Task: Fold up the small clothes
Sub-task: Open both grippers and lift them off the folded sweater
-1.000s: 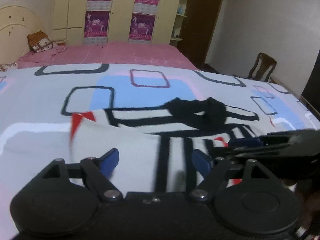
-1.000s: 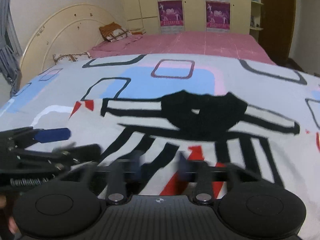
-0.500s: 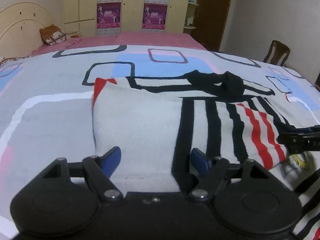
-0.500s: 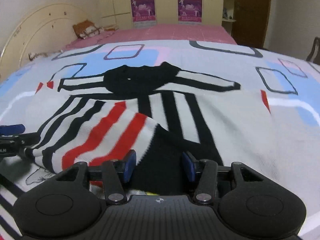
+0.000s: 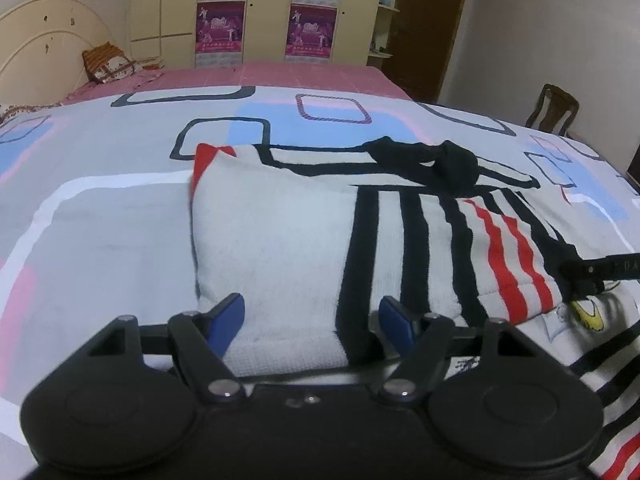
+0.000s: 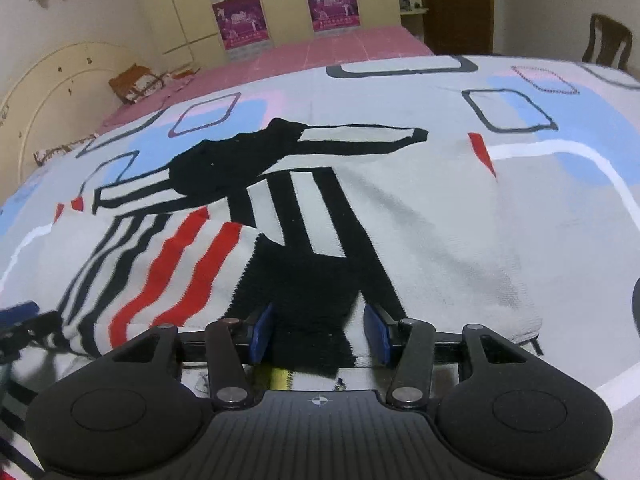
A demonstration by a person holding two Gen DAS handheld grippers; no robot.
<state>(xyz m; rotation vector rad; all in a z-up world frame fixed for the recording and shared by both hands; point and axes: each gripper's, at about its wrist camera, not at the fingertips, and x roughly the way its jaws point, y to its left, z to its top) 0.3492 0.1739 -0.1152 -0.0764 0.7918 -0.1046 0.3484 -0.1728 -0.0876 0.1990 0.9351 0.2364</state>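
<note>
Left wrist view: the left claw (image 5: 311, 318) is hovering at the near edge of the small sweater (image 5: 320, 240), which is lying on the bed (image 5: 100, 208) with its patterned cover. Its jaws have just been closing a little, with the folded hem between them, but the blue pads are standing clear of the cloth, so it is open. A second ago the garment was lifted and blurred here; now a white panel is lying folded flat over the body, suggesting one fold has just been laid down.

Right wrist view: the right claw (image 6: 320, 334) is sitting half open over the near hem, black knit between its pads; whether they are pressing it is hard to tell. The sweater is showing black and red stripes, a black collar at the far end, and one sleeve stretching far right.
</note>
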